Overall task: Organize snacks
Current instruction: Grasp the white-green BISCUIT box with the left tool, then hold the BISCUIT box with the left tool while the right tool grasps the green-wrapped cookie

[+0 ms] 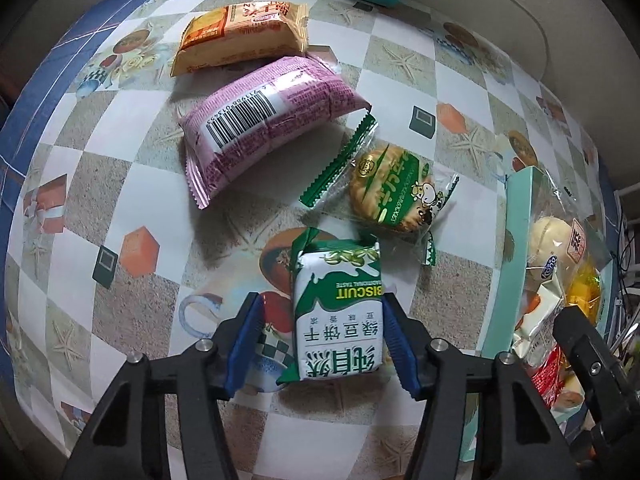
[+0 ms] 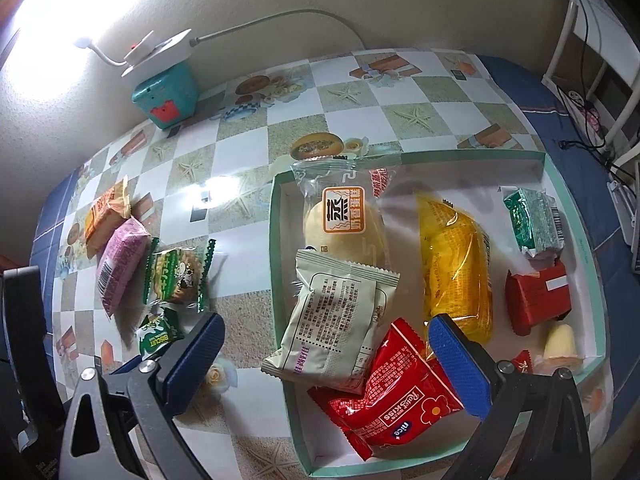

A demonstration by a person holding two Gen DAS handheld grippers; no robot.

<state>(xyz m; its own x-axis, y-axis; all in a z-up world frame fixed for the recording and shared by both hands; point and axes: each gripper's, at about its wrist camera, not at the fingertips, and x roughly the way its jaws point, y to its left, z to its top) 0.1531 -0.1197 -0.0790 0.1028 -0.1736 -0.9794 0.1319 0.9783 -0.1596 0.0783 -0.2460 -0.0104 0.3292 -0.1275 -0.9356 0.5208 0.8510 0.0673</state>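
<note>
A green-and-white biscuit pack lies on the table between the pads of my open left gripper; the right pad touches or nearly touches it, the left pad stands apart. Beyond lie a round green cracker pack, a pink pack and an orange pack. My right gripper is open and empty above the near-left corner of the teal-rimmed box, over a beige pack and a red pack. The biscuit pack shows left of it.
The box also holds a steamed cake pack, a yellow pack, a small green pack and a red block. A teal container with a lamp stands by the back wall. The box's edge is right of the left gripper.
</note>
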